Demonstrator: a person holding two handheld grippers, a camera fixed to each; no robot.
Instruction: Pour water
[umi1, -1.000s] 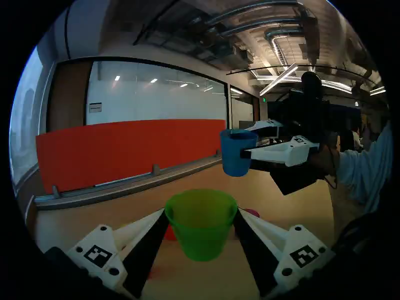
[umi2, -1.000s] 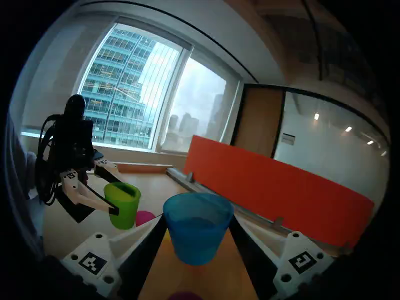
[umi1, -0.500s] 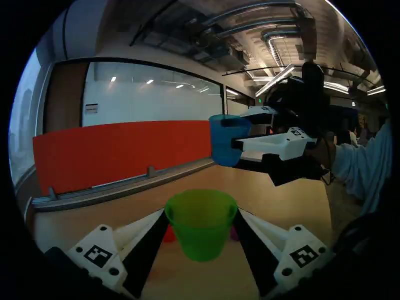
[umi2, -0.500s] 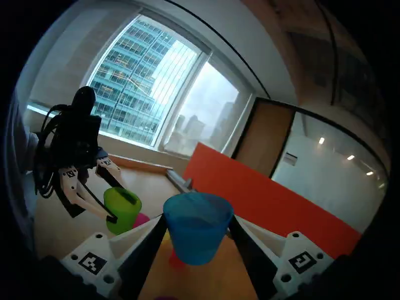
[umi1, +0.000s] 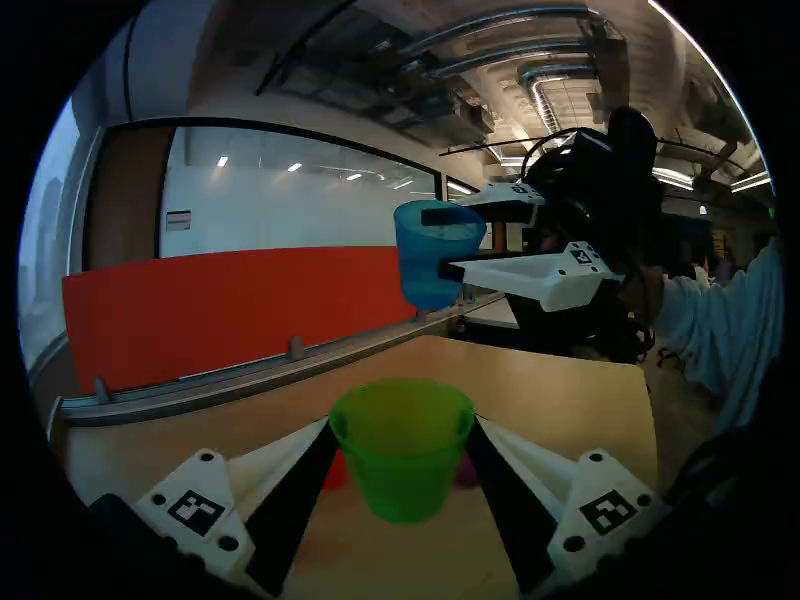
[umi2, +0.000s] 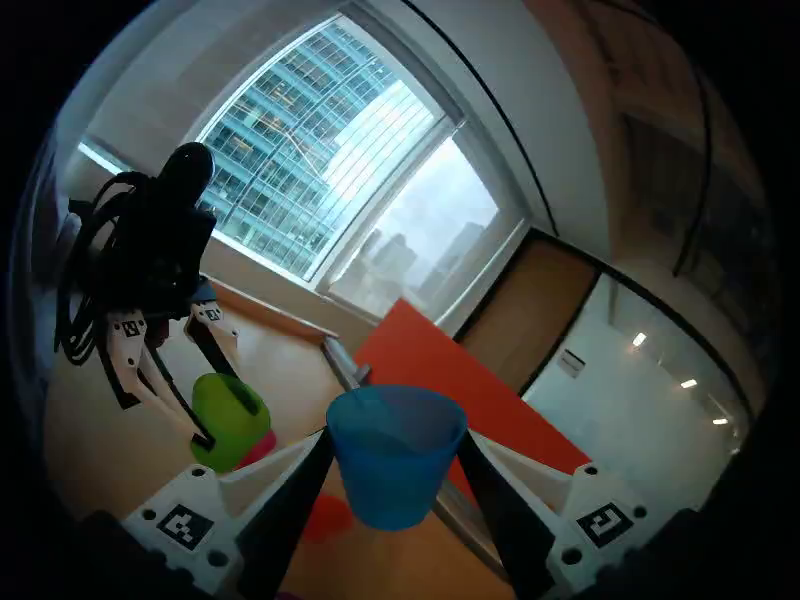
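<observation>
Blue cup (umi1: 428, 255) raised higher, clamped btwn R claw (umi2: 395, 445) fingers.

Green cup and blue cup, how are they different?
Colour: the green cup is bright lime, the blue cup is sky blue. Holder: the green cup is in the left gripper, the blue cup is in the right gripper. Height: the blue cup is held higher than the green cup. Both have the same shape, wider at the top, and both are clamped between jaws.

We've got lower cup (umi1: 402, 475) in left gripper (umi1: 400, 440) over the table (umi1: 570, 385); upper cup (umi1: 428, 260) in right gripper (umi1: 447, 243), higher and behind.
</observation>
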